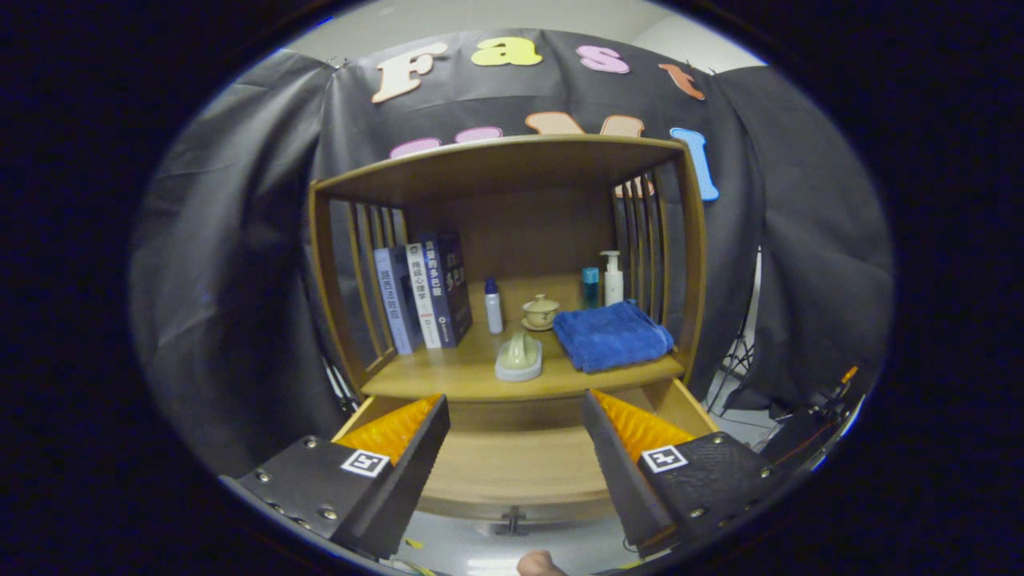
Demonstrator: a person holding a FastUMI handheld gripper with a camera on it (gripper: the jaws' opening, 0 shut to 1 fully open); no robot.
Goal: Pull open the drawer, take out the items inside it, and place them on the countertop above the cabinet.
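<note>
Fingers: gripper point(512, 416) spread wide, holding nothing, above the pulled-out drawer point(512, 472).
Countertop point(448, 376): blue towel point(612, 336) and soap dish point(519, 358) rest there, likely unloaded.

You look from the gripper point(516, 436) forward along its spread, empty fingers, slightly down into the open drawer point(516, 468), close before the cabinet point(512, 172) facing its shelf

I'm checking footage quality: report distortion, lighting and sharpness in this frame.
Gripper view: fisheye bends the cabinet edges outward; light is dim and even, with no glare; books and blue towel look sharp; the open gripper is near, its fingers slightly soft.
</note>
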